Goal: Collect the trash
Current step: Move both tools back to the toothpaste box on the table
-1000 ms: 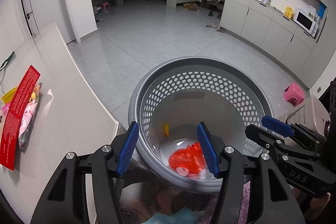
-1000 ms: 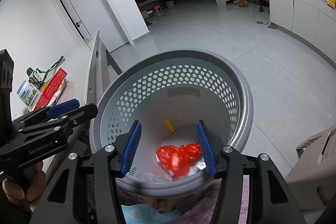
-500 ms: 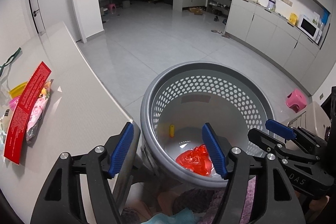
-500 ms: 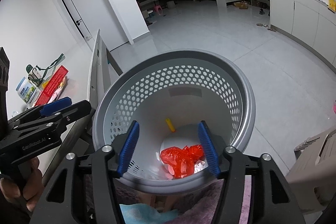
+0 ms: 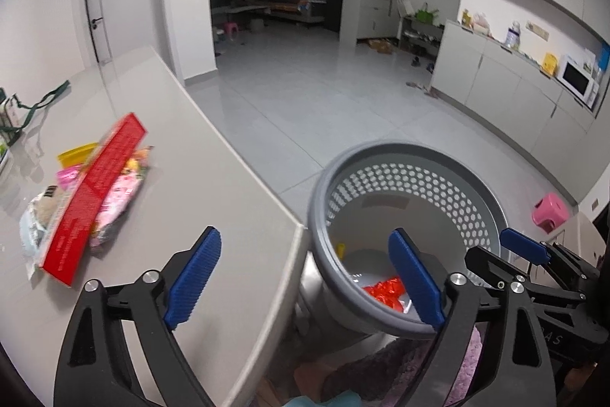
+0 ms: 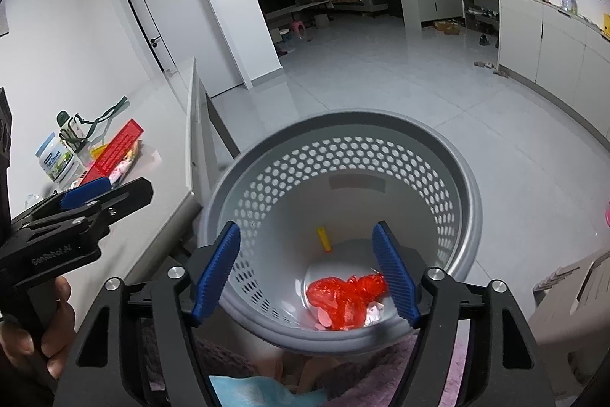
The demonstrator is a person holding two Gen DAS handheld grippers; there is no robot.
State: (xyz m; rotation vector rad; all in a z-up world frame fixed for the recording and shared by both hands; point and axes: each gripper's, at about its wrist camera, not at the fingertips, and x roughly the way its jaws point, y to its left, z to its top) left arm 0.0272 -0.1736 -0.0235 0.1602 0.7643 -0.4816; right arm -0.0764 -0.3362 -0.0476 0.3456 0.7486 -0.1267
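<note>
The left claw (image 5: 305,277) has its blue fingers (image 5: 194,277) far apart, and they have just been opening wider. Nothing is between them. One finger hangs over the corner of the pale bench (image 5: 213,178), the other over the grey basket (image 5: 404,155).

The right claw (image 6: 305,273) is spread apart too, and it has also just been opening. It holds nothing. It hangs right over the mouth of the basket (image 6: 469,208).

The basket stands on the floor, just beside the corner of the bench. It has lots of little holes round its wall. At the bottom lies a crumpled red wrapper (image 6: 343,300), with a small bit of silvery paper (image 6: 373,313) touching it. A small yellow tube (image 6: 324,239) lies a little apart from them, nearer the far wall of the basket.

More trash is on the bench. A long red box (image 5: 95,193) lies across a pink snack bag (image 5: 122,197), with a yellow packet (image 5: 76,153) peeking out from under it and a pale bag (image 5: 42,216) at its left side. Behind that pile, the right camera shows a white tub with a blue label (image 6: 55,159) and a bottle with a green strap (image 6: 72,128) standing close together.

A hand (image 6: 49,330) holds the handle of the left claw at the lower left of the right camera's view.
</note>
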